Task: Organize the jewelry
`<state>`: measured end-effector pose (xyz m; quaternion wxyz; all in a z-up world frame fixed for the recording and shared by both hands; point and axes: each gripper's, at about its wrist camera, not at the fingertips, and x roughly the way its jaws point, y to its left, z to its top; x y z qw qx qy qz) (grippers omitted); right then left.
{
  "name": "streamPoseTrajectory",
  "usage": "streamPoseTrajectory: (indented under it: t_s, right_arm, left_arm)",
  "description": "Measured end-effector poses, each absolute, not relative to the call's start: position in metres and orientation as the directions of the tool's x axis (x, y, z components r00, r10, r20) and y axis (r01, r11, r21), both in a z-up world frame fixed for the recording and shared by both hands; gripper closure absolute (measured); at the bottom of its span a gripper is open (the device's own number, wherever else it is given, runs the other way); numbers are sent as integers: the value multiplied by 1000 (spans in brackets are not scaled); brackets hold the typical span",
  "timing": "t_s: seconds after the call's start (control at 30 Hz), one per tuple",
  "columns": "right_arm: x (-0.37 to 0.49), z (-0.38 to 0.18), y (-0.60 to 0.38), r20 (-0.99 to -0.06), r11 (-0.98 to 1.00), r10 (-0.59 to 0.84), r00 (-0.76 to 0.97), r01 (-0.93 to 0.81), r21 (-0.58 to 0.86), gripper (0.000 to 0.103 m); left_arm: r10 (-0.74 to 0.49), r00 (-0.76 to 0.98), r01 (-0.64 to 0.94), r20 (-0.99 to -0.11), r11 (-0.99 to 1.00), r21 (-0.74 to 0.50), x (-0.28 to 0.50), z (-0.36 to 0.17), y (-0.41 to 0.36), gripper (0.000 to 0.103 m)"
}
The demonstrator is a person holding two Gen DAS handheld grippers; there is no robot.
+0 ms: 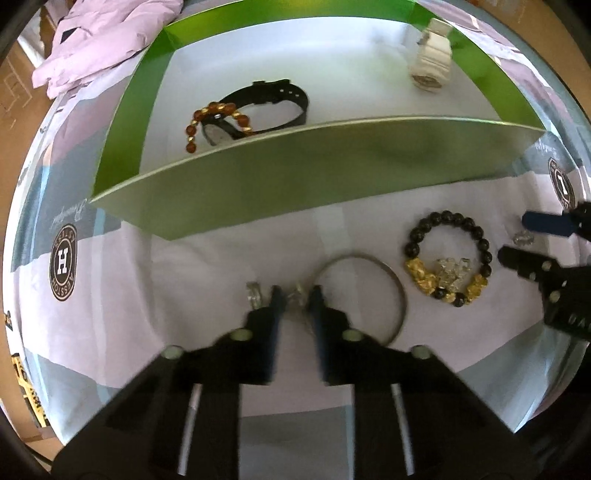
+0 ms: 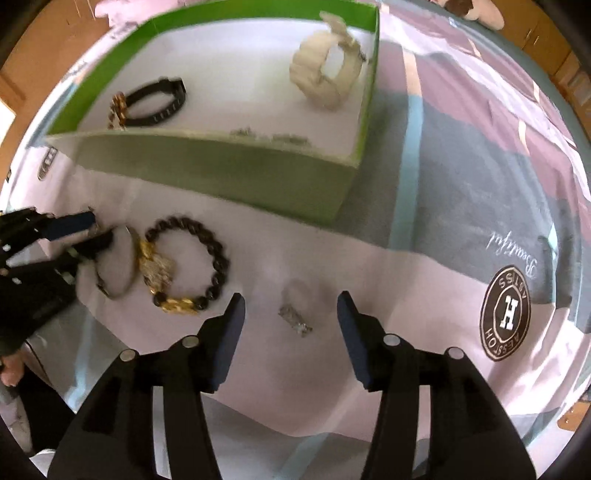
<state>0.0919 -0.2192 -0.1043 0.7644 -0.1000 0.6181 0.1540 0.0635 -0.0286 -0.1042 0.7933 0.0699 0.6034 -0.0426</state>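
A green box [image 1: 303, 177] with a white floor holds a black watch [image 1: 280, 98], an amber bead bracelet [image 1: 207, 118] and a white watch [image 1: 430, 59]. On the cloth in front lie a silver bangle [image 1: 400, 291], a black and gold bead bracelet [image 1: 448, 258] and small crystal pieces. My left gripper [image 1: 295, 295] is shut on a small crystal piece [image 1: 297, 293] at the bangle's edge. My right gripper [image 2: 291, 306] is open over a small crystal ring [image 2: 295, 317] on the cloth. The box also shows in the right wrist view [image 2: 221, 173].
The table is covered with a pale cloth printed with round dark logos [image 1: 63, 263] [image 2: 506, 314]. A pink garment [image 1: 96, 33] lies behind the box at the left. Another crystal piece [image 1: 255, 293] lies left of my left fingers.
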Motion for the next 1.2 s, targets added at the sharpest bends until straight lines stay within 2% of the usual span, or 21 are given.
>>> streamPoseTrajectory:
  t_s: [0.07,0.13,0.2,0.23,0.63,0.87,1.2]
  right_arm:
    - [90,-107,-214,-976,928,105,189,-371,28,54]
    - [89,-104,-211,-974,922,125,188,-384,44,82]
    - [88,-102,-207,-971,917,142,192,-394,56,94]
    - [88,-100,-205,-969,915,157,192,-397,69,95]
    - [91,-63,-224,-910,905,337,241,-349,242,96]
    - [88,-66,-220,-916,915,289,277,-362,179,96]
    - [86,-70,-215,-922,912,275,272,-379,160,96]
  left_arm:
    - [-1,260,137,-966,990,36,67,-103,-22,97]
    - [-10,253,109,-967,994,18,69,-102,-14,99]
    - [-33,244,93,-969,996,-11,73,-101,-6,99]
    - [-38,244,83,-969,996,-18,74,-100,-3,99]
    - [-86,293,54,-952,996,-74,78,-79,16,97]
    - [-108,333,53,-937,994,-95,73,-59,23,96]
    - [-116,356,66,-927,993,-99,66,-50,14,96]
